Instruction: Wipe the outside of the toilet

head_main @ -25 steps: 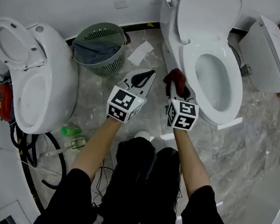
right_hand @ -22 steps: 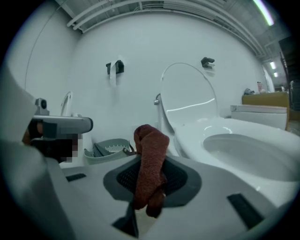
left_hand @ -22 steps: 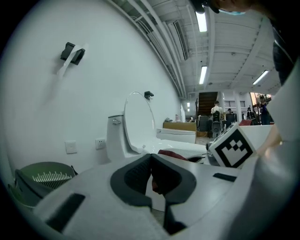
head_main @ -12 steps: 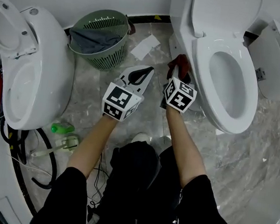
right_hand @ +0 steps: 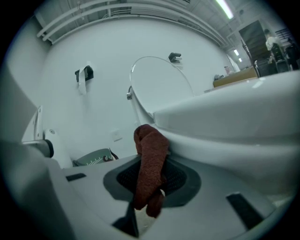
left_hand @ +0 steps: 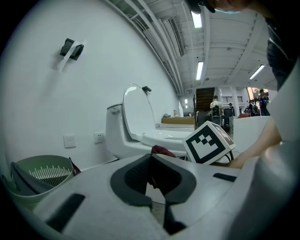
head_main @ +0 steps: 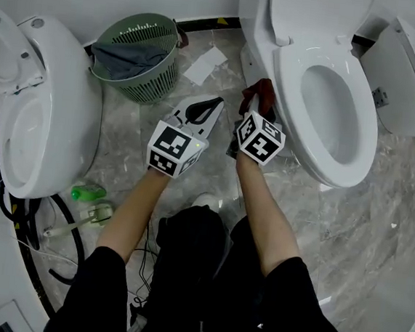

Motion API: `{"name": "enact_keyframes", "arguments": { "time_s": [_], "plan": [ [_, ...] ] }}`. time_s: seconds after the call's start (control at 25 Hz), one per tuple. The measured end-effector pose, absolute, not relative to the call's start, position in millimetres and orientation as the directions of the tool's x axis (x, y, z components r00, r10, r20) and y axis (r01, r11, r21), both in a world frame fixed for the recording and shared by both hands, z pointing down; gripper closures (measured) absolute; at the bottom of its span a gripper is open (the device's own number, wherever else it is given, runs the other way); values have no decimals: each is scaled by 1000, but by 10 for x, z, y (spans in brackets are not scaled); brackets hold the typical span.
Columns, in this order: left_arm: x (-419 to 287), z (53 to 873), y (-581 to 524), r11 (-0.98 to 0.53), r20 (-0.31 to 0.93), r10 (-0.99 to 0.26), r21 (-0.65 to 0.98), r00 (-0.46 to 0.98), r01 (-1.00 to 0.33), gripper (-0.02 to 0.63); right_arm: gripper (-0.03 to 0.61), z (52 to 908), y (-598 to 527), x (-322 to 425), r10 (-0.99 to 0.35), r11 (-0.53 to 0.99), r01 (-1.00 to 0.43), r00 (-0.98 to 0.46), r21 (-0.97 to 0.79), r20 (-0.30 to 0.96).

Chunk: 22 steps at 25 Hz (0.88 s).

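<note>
A white toilet [head_main: 339, 163] stands with lid and seat rim up at the upper right of the head view. My right gripper [head_main: 255, 109] is shut on a dark red cloth [head_main: 261, 92] and presses it against the bowl's outer left side. In the right gripper view the cloth [right_hand: 151, 164] hangs between the jaws of the right gripper [right_hand: 150, 190], touching the underside of the bowl [right_hand: 234, 131]. My left gripper [head_main: 210, 105] hovers over the floor just left of it, shut and holding nothing. From the left gripper [left_hand: 152, 164], the toilet [left_hand: 123, 136] shows ahead.
A green basket [head_main: 146, 86] holding grey fabric stands at the back left. A second toilet [head_main: 38, 109] lies at the left, with a green bottle [head_main: 87, 191] and black hoses [head_main: 76, 236] beside it. Another white toilet part [head_main: 402, 78] is at the right. Paper [head_main: 206, 65] lies on the floor.
The right gripper has turned and slid the cloth a little along the bowl's outer side. The left gripper has hardly moved.
</note>
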<state>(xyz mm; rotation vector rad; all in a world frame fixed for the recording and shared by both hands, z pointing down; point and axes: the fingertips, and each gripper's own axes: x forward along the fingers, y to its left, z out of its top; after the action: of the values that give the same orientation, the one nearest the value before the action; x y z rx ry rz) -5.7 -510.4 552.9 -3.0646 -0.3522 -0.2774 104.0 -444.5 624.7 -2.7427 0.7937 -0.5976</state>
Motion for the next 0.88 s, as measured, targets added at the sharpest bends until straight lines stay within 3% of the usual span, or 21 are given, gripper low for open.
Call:
{"name": "enact_keyframes", "arguments": {
  "time_s": [0.88],
  "plan": [
    [-49,5505,-4112,-928,160,363,-31,918,372,606,491,6384,-2953,307,-505,-855,-416,803,-310,315]
  ]
}}
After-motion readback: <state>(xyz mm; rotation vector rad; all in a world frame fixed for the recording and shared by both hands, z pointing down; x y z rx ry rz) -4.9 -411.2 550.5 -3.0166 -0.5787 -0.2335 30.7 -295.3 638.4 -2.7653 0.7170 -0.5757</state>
